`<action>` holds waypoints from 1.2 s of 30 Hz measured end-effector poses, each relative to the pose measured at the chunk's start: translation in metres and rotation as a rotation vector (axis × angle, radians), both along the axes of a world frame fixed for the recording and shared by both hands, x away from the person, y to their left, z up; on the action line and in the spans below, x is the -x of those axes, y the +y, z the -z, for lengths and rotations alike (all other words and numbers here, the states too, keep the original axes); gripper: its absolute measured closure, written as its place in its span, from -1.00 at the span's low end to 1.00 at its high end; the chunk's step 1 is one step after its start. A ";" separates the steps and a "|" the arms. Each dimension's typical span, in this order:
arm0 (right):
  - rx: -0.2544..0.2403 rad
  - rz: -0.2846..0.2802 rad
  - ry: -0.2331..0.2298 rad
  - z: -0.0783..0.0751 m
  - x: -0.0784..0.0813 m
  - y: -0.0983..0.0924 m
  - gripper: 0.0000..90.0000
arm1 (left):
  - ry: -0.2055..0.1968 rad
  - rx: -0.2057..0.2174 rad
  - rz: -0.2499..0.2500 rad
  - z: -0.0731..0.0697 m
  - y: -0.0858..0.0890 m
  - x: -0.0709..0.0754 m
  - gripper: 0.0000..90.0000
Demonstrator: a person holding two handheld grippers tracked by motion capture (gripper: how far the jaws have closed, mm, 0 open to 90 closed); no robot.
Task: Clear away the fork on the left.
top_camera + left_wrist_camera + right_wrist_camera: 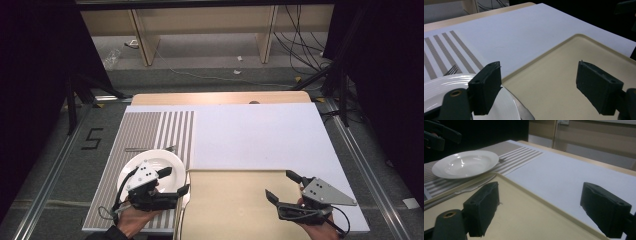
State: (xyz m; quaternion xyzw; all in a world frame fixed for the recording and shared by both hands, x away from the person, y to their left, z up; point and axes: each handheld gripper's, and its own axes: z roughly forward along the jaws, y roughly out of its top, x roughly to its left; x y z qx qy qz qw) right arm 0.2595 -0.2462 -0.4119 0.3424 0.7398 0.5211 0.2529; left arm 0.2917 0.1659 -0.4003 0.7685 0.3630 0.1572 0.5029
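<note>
White plate (150, 167) bare, beige tray (230, 210) bare; both tools wide apart, unladen.

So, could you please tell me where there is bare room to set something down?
The beige tray is bare between the grippers, and the white board beyond it is free. It is crowded on the striped placemat, with the white plate and fork.

Grey floor (210, 75) with loose black cables (300, 47), pale wooden shelving legs (142, 42), dark side curtains (30, 75).
</note>
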 end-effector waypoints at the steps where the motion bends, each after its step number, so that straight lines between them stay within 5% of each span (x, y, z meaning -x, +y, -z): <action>1: -0.003 0.000 0.002 0.000 0.000 0.000 -0.63 | 0.003 0.004 -0.003 -0.001 0.002 -0.001 -0.56; 8: 0.001 -0.001 0.005 0.000 -0.001 0.000 -0.64 | 0.022 0.027 -0.035 -0.008 0.021 -0.010 -0.56; 19: -0.001 0.001 0.003 -0.001 -0.001 0.001 -0.64 | 0.002 -0.053 -0.095 -0.021 0.047 -0.017 -0.56; 22: -0.006 0.008 0.006 -0.001 -0.002 0.000 -0.64 | 0.012 -0.124 -0.105 -0.027 0.058 -0.022 -0.56; 25: -0.005 0.006 0.008 0.000 -0.002 0.001 -0.64 | 0.044 -0.152 -0.109 -0.033 0.068 -0.025 -0.56; 36: -0.006 0.011 0.010 0.000 -0.002 0.000 -0.64 | 0.051 -0.296 -0.160 -0.054 0.095 -0.030 -0.55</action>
